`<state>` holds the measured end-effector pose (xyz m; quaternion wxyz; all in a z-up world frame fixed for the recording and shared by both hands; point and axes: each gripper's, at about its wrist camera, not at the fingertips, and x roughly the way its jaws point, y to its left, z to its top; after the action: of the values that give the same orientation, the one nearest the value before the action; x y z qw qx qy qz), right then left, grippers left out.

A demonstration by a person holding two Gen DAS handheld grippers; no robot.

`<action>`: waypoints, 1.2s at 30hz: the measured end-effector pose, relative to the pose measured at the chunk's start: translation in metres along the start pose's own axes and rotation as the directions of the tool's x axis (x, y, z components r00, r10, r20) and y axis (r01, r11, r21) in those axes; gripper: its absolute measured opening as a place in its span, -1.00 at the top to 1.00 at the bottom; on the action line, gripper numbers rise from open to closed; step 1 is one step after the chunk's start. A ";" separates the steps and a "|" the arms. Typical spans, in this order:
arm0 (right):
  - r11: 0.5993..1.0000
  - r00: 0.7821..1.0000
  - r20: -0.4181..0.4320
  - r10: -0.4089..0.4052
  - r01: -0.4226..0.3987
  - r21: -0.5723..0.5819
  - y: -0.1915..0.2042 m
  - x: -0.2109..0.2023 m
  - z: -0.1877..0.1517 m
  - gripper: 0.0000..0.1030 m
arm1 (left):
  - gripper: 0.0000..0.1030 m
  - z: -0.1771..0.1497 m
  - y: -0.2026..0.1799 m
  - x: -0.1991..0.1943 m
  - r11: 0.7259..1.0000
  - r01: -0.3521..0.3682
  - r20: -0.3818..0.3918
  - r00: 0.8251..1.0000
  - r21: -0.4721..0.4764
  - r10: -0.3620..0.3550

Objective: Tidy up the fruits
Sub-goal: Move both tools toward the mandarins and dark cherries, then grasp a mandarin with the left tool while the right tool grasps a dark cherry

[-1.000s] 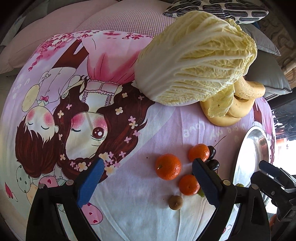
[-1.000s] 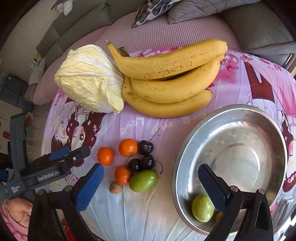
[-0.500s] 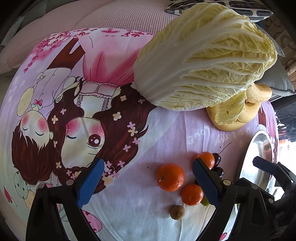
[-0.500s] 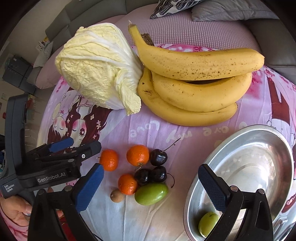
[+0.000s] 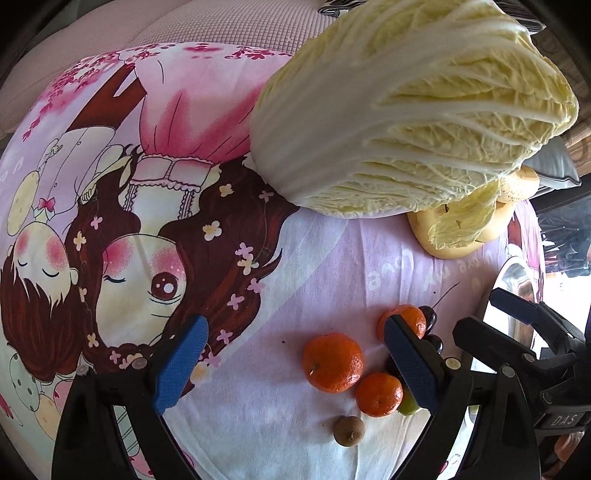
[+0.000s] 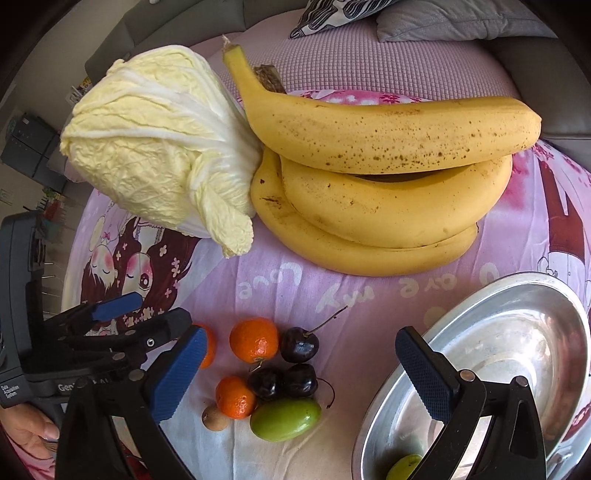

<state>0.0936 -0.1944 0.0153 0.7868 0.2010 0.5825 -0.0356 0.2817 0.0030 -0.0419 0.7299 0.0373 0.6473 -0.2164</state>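
Small fruits lie in a cluster on the pink cartoon cloth: three tangerines, three dark cherries, a green oval fruit and a small brown longan. My right gripper is open and empty just above this cluster. A silver bowl to the right holds another green fruit. My left gripper is open and empty, with a tangerine between its fingers and the longan below. The left gripper also shows in the right wrist view.
A large napa cabbage and a bunch of three bananas lie at the far side of the cloth. Grey cushions and a patterned pillow sit behind on the sofa. The bowl's rim shows at right.
Both grippers have moved forward toward the cabbage and bananas. The right view has shifted left from the bowl to over the fruit cluster. Both grippers stay open.
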 end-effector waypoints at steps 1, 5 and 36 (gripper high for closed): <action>1.000 1.000 -0.002 0.012 -0.012 0.007 -0.002 0.000 0.001 -0.98 | -0.86 0.001 -0.001 -0.001 1.000 -0.008 0.007 1.000 0.003 0.008; 1.000 1.000 -0.007 0.021 -0.021 0.023 -0.008 0.001 0.003 -0.74 | -0.86 0.008 -0.006 0.004 1.000 -0.020 0.016 1.000 -0.004 0.020; 0.996 0.990 -0.130 0.060 -0.050 0.078 -0.023 0.023 -0.008 0.34 | 0.21 -0.024 -0.028 0.072 0.988 0.148 -0.135 0.979 -0.036 -0.152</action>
<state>0.0873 -0.2090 -0.0145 0.7391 0.2483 0.6257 -0.0223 0.2535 -0.0337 -0.1085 0.6659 -0.0061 0.6995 -0.2593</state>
